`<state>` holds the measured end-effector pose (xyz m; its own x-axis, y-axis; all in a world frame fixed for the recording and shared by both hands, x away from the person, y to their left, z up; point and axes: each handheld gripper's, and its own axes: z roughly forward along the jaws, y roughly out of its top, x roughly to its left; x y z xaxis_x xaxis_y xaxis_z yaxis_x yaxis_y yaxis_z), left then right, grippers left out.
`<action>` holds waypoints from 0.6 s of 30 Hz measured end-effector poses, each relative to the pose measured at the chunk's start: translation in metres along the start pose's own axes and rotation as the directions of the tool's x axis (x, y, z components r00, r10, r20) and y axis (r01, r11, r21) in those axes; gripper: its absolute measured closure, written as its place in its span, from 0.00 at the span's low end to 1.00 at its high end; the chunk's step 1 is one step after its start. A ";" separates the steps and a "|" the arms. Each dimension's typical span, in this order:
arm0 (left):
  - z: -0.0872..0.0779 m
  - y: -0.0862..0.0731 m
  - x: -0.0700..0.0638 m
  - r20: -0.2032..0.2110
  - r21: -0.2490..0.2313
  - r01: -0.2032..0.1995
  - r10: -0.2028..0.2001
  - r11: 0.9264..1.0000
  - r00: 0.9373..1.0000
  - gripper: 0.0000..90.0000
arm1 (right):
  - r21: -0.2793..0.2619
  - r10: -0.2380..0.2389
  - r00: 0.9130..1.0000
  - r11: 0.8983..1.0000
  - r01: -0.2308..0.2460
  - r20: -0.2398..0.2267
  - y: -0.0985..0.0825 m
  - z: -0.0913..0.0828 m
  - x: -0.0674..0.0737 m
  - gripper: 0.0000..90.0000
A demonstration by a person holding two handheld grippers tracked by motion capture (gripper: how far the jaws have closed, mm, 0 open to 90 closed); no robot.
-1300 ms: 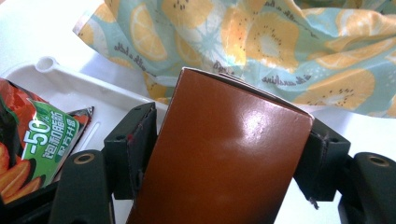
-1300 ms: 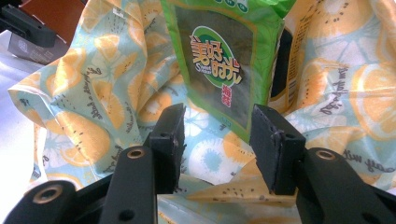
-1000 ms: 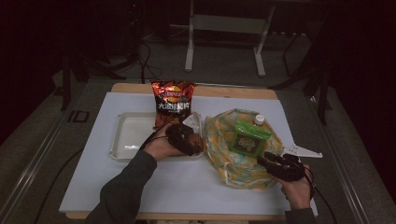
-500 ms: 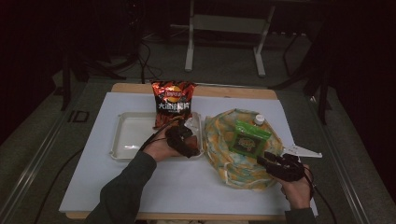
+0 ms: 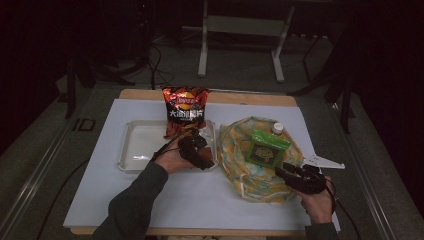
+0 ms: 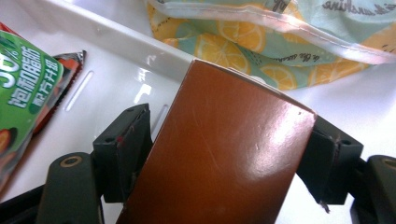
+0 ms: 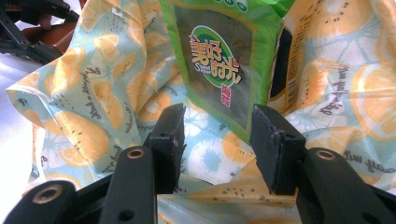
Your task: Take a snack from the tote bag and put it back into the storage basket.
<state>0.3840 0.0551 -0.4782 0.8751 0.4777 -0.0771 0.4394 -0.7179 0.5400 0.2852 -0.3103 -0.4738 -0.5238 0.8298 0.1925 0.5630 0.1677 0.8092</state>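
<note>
Lemon-print bag (image 5: 250,172) sprawls just ahead of the right tongs (image 7: 217,140), whose jaws gape wide and empty below the green packet (image 7: 224,60) inside it. Left tongs (image 6: 224,154) clamp a brown carton (image 6: 219,158) over the white tray (image 5: 135,145).

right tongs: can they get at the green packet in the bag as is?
Probably yes. The right tongs stand open just short of the green packet, which sticks up out of the open fruit-print bag; nothing lies between them.
</note>
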 end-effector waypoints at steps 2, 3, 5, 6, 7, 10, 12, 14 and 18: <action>0.000 0.000 -0.001 0.001 -0.008 0.001 -0.001 1.000 1.000 0.26 | 0.001 0.000 1.000 1.000 0.000 0.000 0.000 0.000 0.000 0.61; 0.000 0.000 -0.002 0.003 -0.012 0.000 0.000 1.000 1.000 0.27 | 0.000 0.000 1.000 1.000 0.000 0.000 0.000 0.000 0.000 0.61; -0.001 0.001 -0.002 0.001 -0.018 0.000 0.000 1.000 1.000 0.27 | 0.000 0.000 1.000 1.000 0.000 0.001 0.000 0.000 0.000 0.61; -0.002 0.000 -0.002 0.000 -0.021 0.000 0.000 1.000 1.000 0.27 | -0.001 -0.001 1.000 1.000 0.001 0.001 0.000 0.000 0.000 0.61; -0.002 0.000 -0.002 -0.002 -0.029 0.001 -0.001 1.000 1.000 0.27 | -0.001 -0.001 1.000 1.000 0.001 0.000 0.000 0.000 0.000 0.61; -0.007 0.001 -0.002 -0.003 -0.065 0.011 -0.011 0.998 1.000 0.28 | -0.002 0.002 1.000 1.000 -0.002 0.001 0.000 -0.001 0.000 0.61; -0.011 0.001 -0.002 -0.009 -0.087 0.014 -0.015 0.996 1.000 0.31 | -0.004 0.000 1.000 1.000 0.000 0.003 0.000 -0.001 0.000 0.61; -0.016 0.003 -0.005 -0.028 -0.097 0.014 -0.016 0.995 0.999 0.33 | -0.005 -0.002 1.000 1.000 0.002 0.004 0.000 -0.001 0.000 0.61; -0.024 0.006 -0.010 -0.044 -0.139 0.001 -0.007 0.990 0.999 0.35 | 0.000 -0.005 1.000 1.000 0.005 0.007 0.000 0.000 0.001 0.62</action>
<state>0.3729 0.0580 -0.4538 0.8622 0.5046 -0.0439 0.4078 -0.6402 0.6511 0.2848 -0.3098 -0.4732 -0.5219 0.8329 0.1841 0.5605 0.1722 0.8101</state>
